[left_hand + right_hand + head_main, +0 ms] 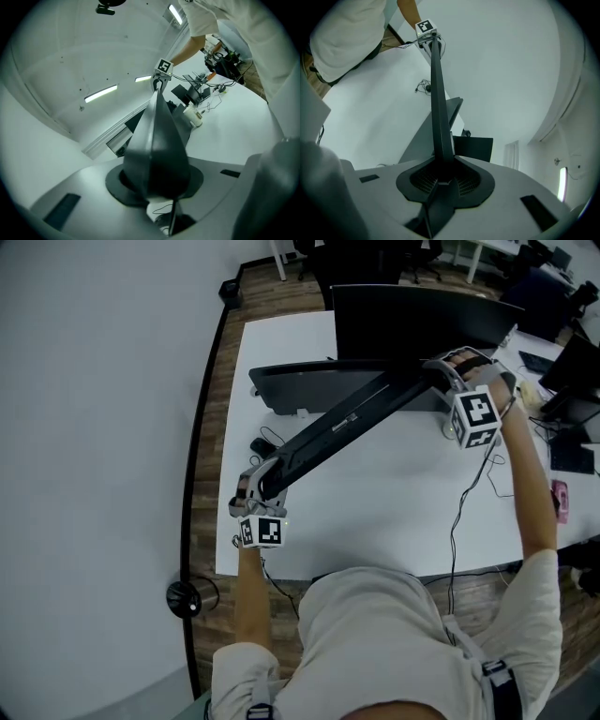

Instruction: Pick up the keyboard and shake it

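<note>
Keyboard (pixel 347 423) is up off the counter (pixel 394 512), folks: a long black bar hanging in the air, slanting from the person's near left up toward the far right. It's tilted on edge, so the head view catches only a narrow face of it.

Left hand-held gripper (pixel 251 486) has the near end. In its own view the jaws are clamped on that end, the black body filling the gap between them and tapering away into the distance.

Right hand-held gripper (pixel 448 369) has the far end, and its view tells the same story. Its jaws are pinching the keyboard's end, and the thin black edge stretches off toward the other gripper's marker cube (pixel 424 26).

Both ends gripped, then, and no part of the keyboard touches the white surface.

Behind it a dark monitor (pixel 412 320) stands at the counter's far edge, with a low, dark, curved-edged object (pixel 300 385) lying just in front of it. A thin black cable (pixel 459 512) trails across the counter under the right arm toward the near edge.
</note>
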Action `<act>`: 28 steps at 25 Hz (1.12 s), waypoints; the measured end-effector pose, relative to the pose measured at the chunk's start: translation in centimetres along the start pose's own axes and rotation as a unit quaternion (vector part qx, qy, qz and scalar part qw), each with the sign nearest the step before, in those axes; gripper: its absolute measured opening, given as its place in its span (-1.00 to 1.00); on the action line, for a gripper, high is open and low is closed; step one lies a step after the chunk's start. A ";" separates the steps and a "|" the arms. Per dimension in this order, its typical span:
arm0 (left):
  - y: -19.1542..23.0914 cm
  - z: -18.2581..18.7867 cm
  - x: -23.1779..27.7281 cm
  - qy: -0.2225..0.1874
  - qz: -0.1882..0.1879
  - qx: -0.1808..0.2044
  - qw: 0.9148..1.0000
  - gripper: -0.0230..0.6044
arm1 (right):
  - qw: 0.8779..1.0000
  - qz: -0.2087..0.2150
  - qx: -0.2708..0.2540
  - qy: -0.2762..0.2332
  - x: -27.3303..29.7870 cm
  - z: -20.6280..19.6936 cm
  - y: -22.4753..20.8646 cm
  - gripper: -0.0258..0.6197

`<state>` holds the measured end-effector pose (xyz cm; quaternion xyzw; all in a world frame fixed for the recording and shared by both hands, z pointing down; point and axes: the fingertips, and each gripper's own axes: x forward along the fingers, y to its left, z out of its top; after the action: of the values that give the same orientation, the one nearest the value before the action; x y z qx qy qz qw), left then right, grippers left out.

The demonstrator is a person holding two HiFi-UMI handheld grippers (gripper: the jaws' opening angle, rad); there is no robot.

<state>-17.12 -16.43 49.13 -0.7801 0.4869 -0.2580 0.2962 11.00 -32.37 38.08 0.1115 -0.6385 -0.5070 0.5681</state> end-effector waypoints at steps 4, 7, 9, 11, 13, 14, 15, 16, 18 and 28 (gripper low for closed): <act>-2.4 -1.7 -0.3 -0.005 0.008 -0.055 0.998 -0.61 | 0.999 -0.016 -0.037 0.007 -0.2 0.9 -1.5 -0.54; -3.6 -2.6 -0.4 -0.005 0.008 -0.074 0.997 -0.61 | 0.998 -0.017 -0.066 0.018 -0.3 1.2 -2.2 -0.54; -3.9 -2.5 -0.6 -0.004 0.013 -0.076 0.997 -0.61 | 0.997 -0.016 -0.074 0.021 -0.5 1.4 -2.4 -0.54; -3.7 -2.3 -0.7 -0.004 0.016 -0.069 0.997 -0.61 | 0.997 -0.018 -0.073 0.021 -0.8 1.5 -2.4 -0.54; -3.1 -2.1 -0.7 -0.006 0.012 -0.053 0.998 -0.61 | 0.998 -0.025 -0.063 0.020 -1.1 1.2 -2.3 -0.54; -2.5 -2.0 -0.5 -0.008 0.009 -0.043 0.999 -0.61 | 0.998 -0.030 -0.054 0.018 -1.1 1.0 -2.2 -0.54; -1.7 -1.8 -0.3 -0.009 0.005 -0.029 1.000 -0.61 | 0.998 -0.036 -0.041 0.017 -1.2 0.7 -2.0 -0.54; -0.8 -1.6 -0.1 -0.009 0.000 -0.012 1.000 -0.61 | 0.999 -0.041 -0.026 0.015 -1.1 0.3 -1.7 -0.54; 1.1 -0.8 0.4 -0.007 -0.015 0.029 0.999 -0.61 | 0.999 -0.045 0.008 0.011 -0.9 -0.2 -0.5 -0.54; 6.5 2.8 3.8 0.008 -0.156 0.174 0.972 -0.63 | 0.977 -0.085 0.197 0.007 1.0 -2.1 7.8 -0.55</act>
<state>-17.65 -21.55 43.00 -0.7811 0.3088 -0.3879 0.3795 15.82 -30.56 44.38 0.2787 -0.7098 -0.4171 0.4945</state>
